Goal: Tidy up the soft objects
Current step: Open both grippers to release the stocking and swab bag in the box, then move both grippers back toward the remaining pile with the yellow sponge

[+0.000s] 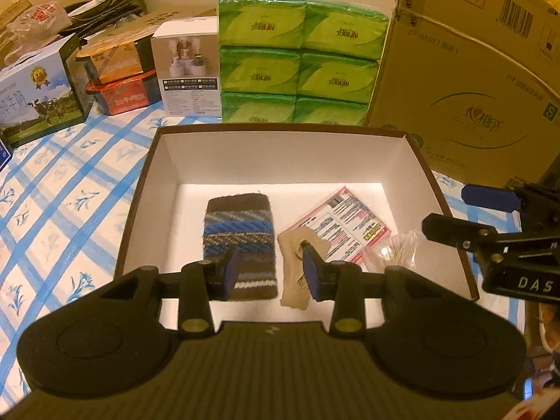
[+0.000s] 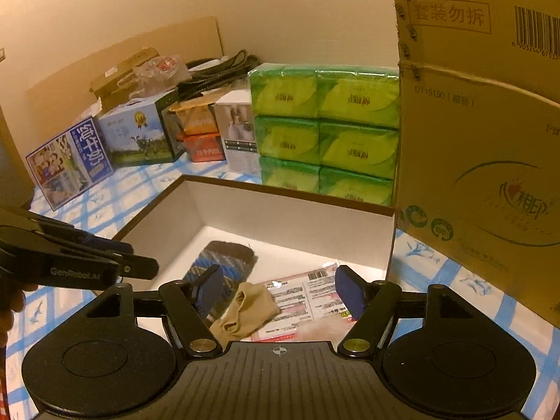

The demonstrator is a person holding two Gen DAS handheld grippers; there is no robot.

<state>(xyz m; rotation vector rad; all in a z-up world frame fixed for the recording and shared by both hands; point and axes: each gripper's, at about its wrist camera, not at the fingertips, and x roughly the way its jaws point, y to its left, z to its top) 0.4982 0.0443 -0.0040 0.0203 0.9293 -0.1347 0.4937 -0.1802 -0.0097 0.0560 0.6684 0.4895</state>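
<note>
We hold both grippers above the near rim of an open box (image 1: 280,129) with white inner walls and a dark edge. The left gripper (image 1: 271,273) has its jaws partly open and grips nothing; under it lie the striped knit piece (image 1: 239,231) and, just to its right, the beige sock (image 1: 301,280), both flat on the box floor. The right gripper (image 2: 278,292) stands wider open and is also empty; below it we see the sock and a printed packet (image 2: 304,297). In the right near corner of the floor lies a small clear bag (image 1: 395,248). The far half of the floor is free. The box walls close in all four sides, so the way in is from above. Behind the far wall stand green tissue packs (image 1: 301,59), and a tall cardboard carton (image 1: 472,80) stands just beside the right wall. Far left, smaller boxes (image 1: 38,98) stand on the blue-checked cloth (image 1: 70,182).
</note>
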